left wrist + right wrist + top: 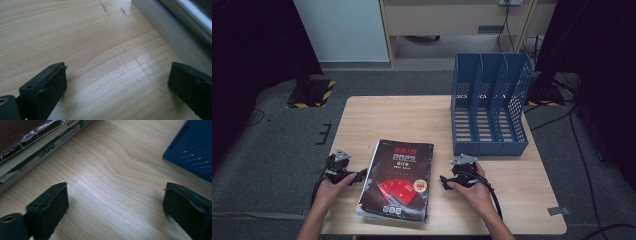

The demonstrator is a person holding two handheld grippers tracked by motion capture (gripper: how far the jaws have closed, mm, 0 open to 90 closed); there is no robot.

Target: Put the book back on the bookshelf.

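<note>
A thick book [399,177] with a dark cover and red print lies flat at the table's front middle. My left gripper [361,174] rests on the wood just left of it, open, its jaws pointing at the book. The left gripper view has the gripper [117,72] wide apart over bare wood, with the book's pale edge [175,32] ahead to the right. To the book's right sits my right gripper [444,181], also open and apart from it. Between its spread jaws [115,188] is bare wood, the book's spine [30,150] at upper left.
A blue three-slot file rack [489,105] stands at the table's back right, its base corner [195,147] close beyond the right gripper. The wooden table [387,115] is bare behind the book. Grey floor, dark stands and cables surround the table.
</note>
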